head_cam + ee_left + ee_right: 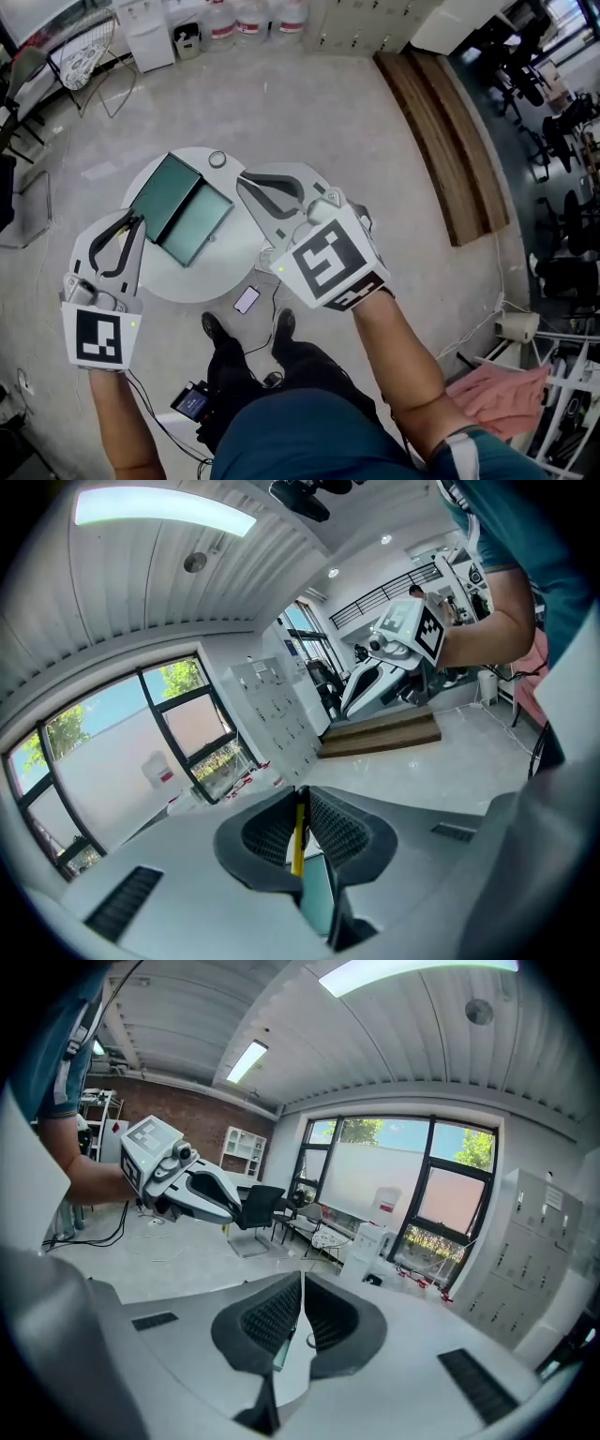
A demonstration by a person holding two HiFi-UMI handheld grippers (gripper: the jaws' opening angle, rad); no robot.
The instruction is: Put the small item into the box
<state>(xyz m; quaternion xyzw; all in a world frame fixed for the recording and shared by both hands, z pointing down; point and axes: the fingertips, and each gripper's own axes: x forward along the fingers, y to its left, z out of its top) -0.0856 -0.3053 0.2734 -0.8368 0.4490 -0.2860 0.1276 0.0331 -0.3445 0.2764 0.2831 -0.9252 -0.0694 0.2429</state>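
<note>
Left fingers (267, 832) pinch a thin yellow item (297, 841) beside the green box (192, 225); right fingers (336, 1314) clenched, empty.

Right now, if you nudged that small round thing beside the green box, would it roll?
Probably it would slide: the small round item seems to lie flat. Being tiny, it is likely light. It sits near the table edge, so it might drop off.

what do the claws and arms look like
Both the left claw and right claw are light grey plastic with black ribbed pads tapering to a point. Each carries a white cube with black square markers. A thin black cable trails from the left one. The person wears a teal short-sleeved top.
</note>
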